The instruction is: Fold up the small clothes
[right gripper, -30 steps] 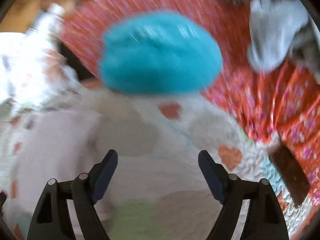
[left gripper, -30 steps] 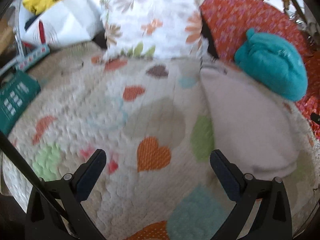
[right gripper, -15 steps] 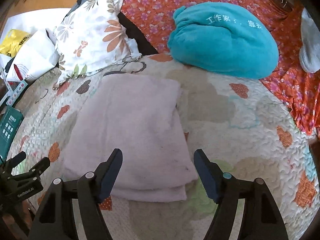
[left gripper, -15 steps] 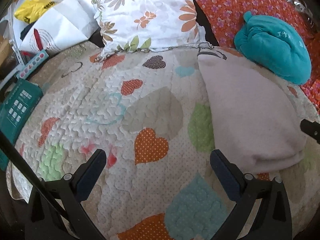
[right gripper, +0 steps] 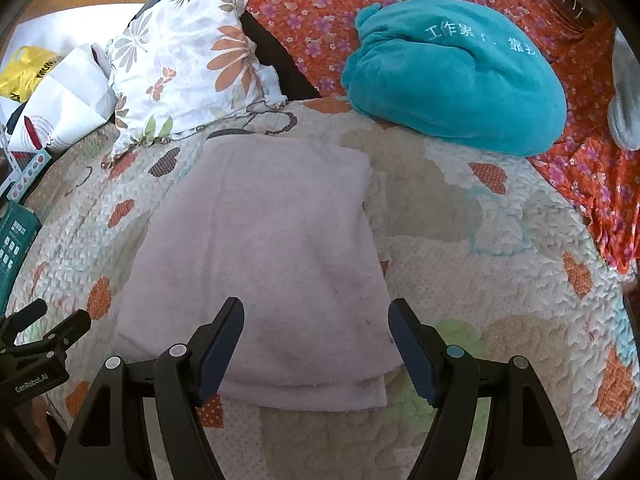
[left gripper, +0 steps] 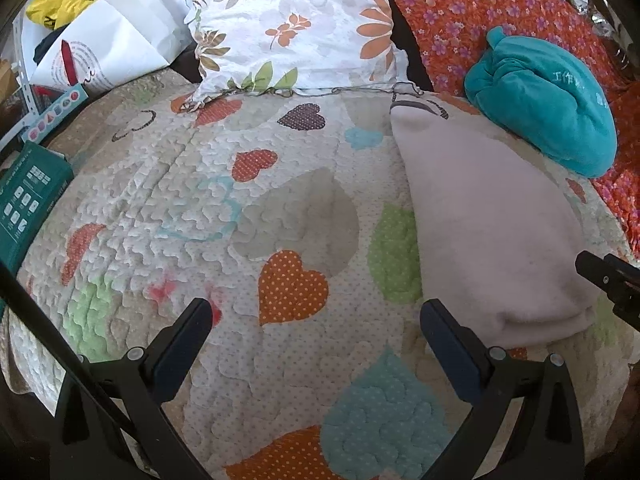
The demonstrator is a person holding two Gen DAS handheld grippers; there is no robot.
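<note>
The right gripper (right gripper: 316,344) has come over the folded pink cloth (right gripper: 264,248), fingers open; the left gripper (right gripper: 44,328), also open, reads "GenRobot.AI".

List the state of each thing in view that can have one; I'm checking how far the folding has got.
Pale pink fleece cloth: folded, lying flat on the heart-patterned quilt, not gripped.
Teal plush bundle: bunched up, unfolded, untouched.
Floral white pillow: propped at the quilt's far edge.
Left claw: open, empty, over bare quilt.
Right claw: open, empty, over the cloth's near edge.

Both hand-held grippers (left gripper: 314,322) (right gripper: 316,334) pitched downward, jaws apart, seemingly empty.
</note>
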